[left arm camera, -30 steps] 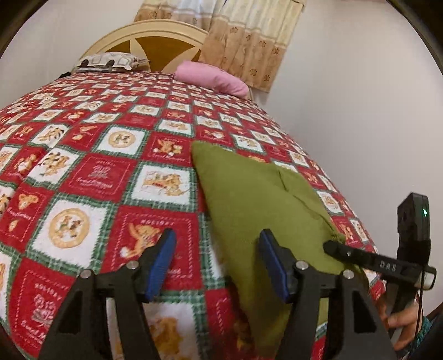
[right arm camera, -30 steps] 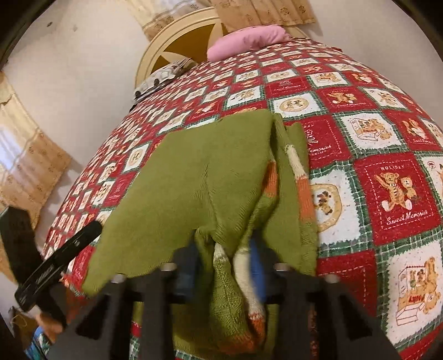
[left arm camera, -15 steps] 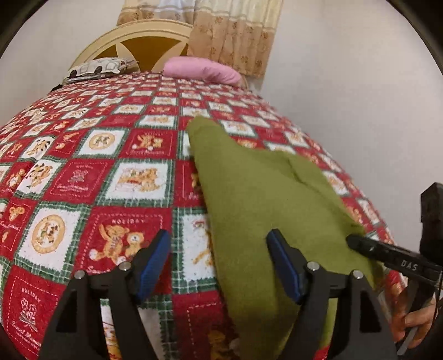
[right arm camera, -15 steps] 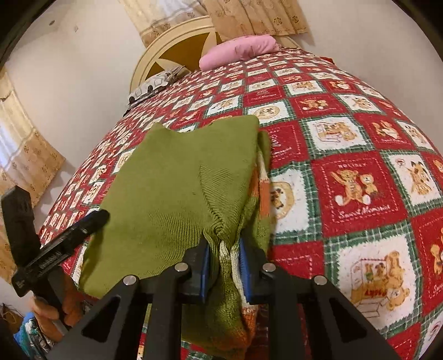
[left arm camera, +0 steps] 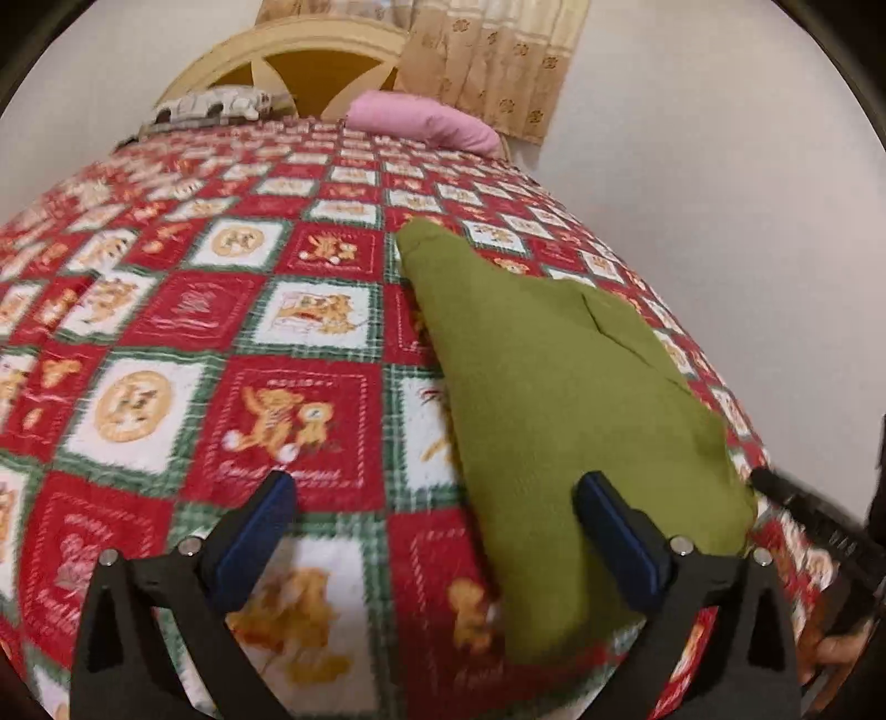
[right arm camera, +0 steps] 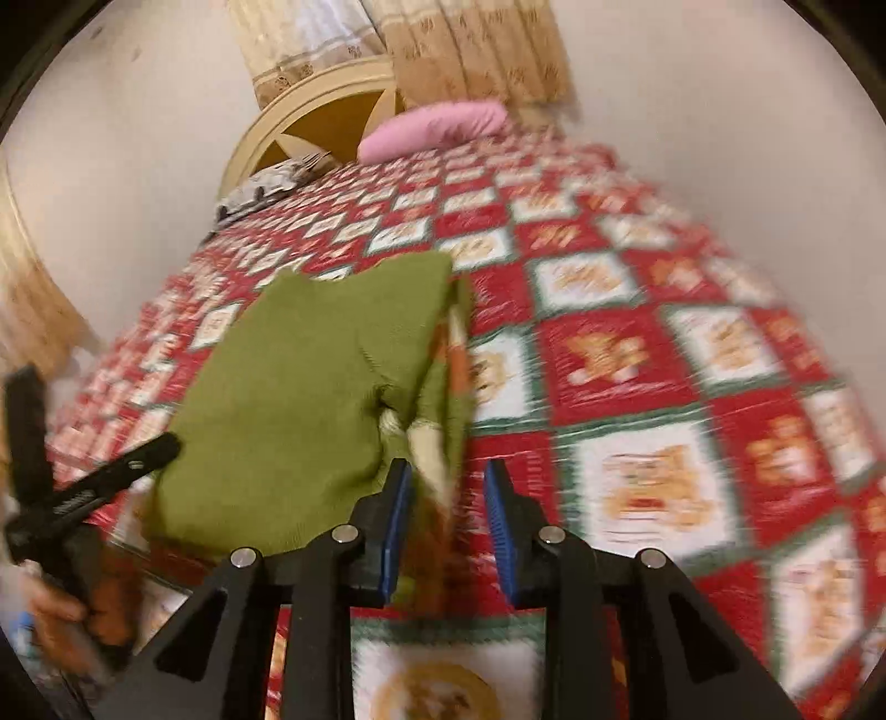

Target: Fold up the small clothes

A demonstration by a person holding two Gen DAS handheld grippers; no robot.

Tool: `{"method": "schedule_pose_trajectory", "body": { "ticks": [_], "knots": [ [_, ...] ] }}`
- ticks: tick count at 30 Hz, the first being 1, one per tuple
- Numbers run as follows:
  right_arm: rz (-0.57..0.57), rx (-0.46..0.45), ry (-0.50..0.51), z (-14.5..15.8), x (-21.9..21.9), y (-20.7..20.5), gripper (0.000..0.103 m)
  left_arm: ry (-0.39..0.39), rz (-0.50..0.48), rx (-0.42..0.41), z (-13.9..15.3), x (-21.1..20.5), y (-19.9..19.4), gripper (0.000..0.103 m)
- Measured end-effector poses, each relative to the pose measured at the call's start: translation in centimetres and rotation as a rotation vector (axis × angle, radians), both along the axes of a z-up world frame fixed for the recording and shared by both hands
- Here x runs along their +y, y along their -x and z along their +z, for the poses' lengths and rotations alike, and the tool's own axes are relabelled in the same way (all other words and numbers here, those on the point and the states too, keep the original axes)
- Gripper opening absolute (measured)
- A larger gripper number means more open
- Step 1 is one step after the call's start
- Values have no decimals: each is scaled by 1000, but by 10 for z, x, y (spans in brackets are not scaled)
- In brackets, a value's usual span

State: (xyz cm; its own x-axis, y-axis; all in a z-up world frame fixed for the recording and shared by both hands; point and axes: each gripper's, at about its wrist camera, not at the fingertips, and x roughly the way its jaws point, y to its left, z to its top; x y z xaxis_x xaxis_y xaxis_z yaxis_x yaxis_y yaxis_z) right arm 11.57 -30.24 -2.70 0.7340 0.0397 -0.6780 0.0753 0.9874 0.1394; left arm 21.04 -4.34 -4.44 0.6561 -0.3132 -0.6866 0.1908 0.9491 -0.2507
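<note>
A small olive-green knit sweater (left arm camera: 554,387) lies folded on the red patchwork bedspread (left arm camera: 221,332), near the bed's right edge. My left gripper (left arm camera: 434,531) is open and empty, its right finger above the sweater's near edge. In the right wrist view the sweater (right arm camera: 299,387) shows a striped cream and orange sleeve (right arm camera: 426,443) bunched at its near right side. My right gripper (right arm camera: 447,515) is open, the sleeve lying loose just ahead of and between the blue pads (right arm camera: 396,526). The left gripper's handle (right arm camera: 88,493) shows at the left.
A pink pillow (left arm camera: 426,119) and a patterned pillow (left arm camera: 213,105) lie at the wooden headboard (left arm camera: 310,61). A wall (left arm camera: 720,166) runs close along the bed's right side. Curtains (right arm camera: 459,50) hang behind the headboard.
My right gripper has opened and let go of the striped sleeve, then pulled back a little. My left gripper stayed open and shifted back and left off the sweater.
</note>
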Motion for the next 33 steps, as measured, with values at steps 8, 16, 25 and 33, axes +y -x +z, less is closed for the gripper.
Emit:
{"method": "schedule_pose_trajectory", "body": {
  "ticks": [8, 16, 25, 33],
  "knots": [
    [158, 23, 102, -9, 68, -20, 27, -92, -12, 25, -12, -25, 15, 101],
    [145, 126, -74, -31, 23, -8, 18, -92, -66, 70, -15, -16, 20, 101],
    [125, -26, -51, 27, 19, -24, 18, -18, -7, -15, 27, 8, -9, 101],
    [180, 100, 39, -8, 32, -130, 18, 59, 57, 41, 15, -3, -76, 94]
  ]
}}
